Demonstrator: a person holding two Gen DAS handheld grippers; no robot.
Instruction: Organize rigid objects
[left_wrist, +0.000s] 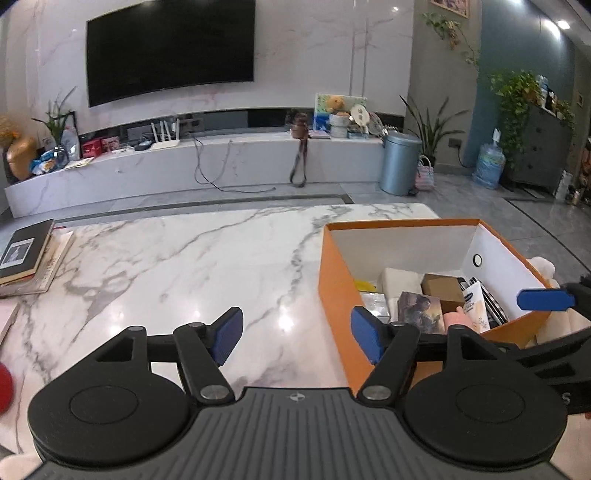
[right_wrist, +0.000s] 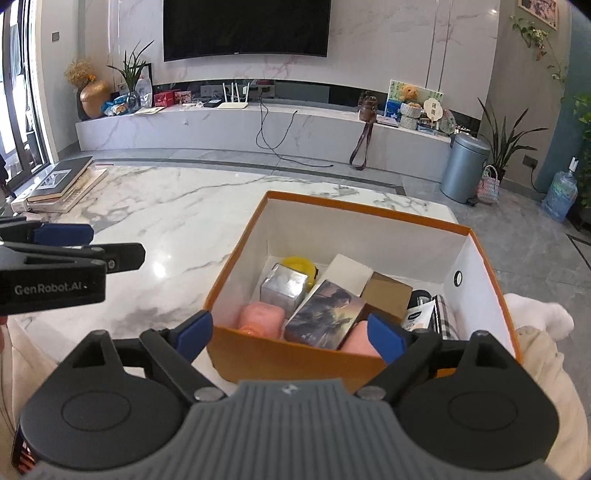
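At far left a stack of dark hardcover books (right_wrist: 59, 184) sits apart on the white marble table (left_wrist: 184, 266). The left gripper (left_wrist: 295, 334) hangs over bare marble, jaws spread and empty. Rightward, the right gripper (right_wrist: 291, 334), likewise wide and empty, faces the orange cardboard box (right_wrist: 295, 354), where the small boxes and pink items lie, apparently gathered there for tidiness.

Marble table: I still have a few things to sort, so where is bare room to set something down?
The marble table is bare between the stack of books at its far left corner and the orange box on the right. The box floor is crowded toward its near end; only the strip along its far wall looks free.
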